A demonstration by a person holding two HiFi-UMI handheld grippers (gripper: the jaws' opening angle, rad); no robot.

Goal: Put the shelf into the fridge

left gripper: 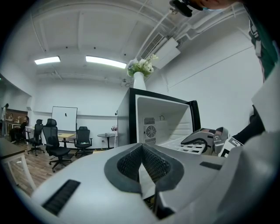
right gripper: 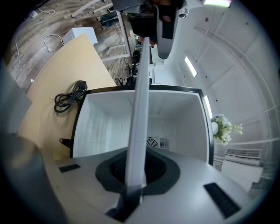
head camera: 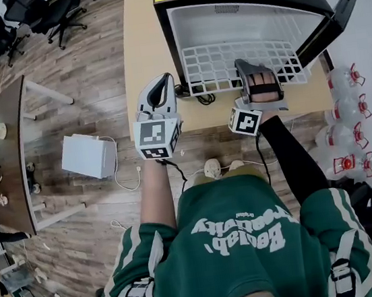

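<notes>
Mini fridge point(head camera: 242, 8), door open, sits on a light wood table point(head camera: 142, 48). Plank floor point(head camera: 88, 76) & office chairs point(head camera: 52, 12) are beyond the fridge's left side. White wire shelf point(head camera: 229, 64) lies partly in the fridge mouth, front edge clamped by the right gripper point(head camera: 255, 73). Left gripper point(head camera: 161, 81) is closed on nothing, just left of the fridge front.

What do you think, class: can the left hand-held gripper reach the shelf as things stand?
Probably yes: the left hand-held gripper hangs beside the shelf, at its near left corner, only a cable between. Its jaws are shut, so must open first.
</notes>
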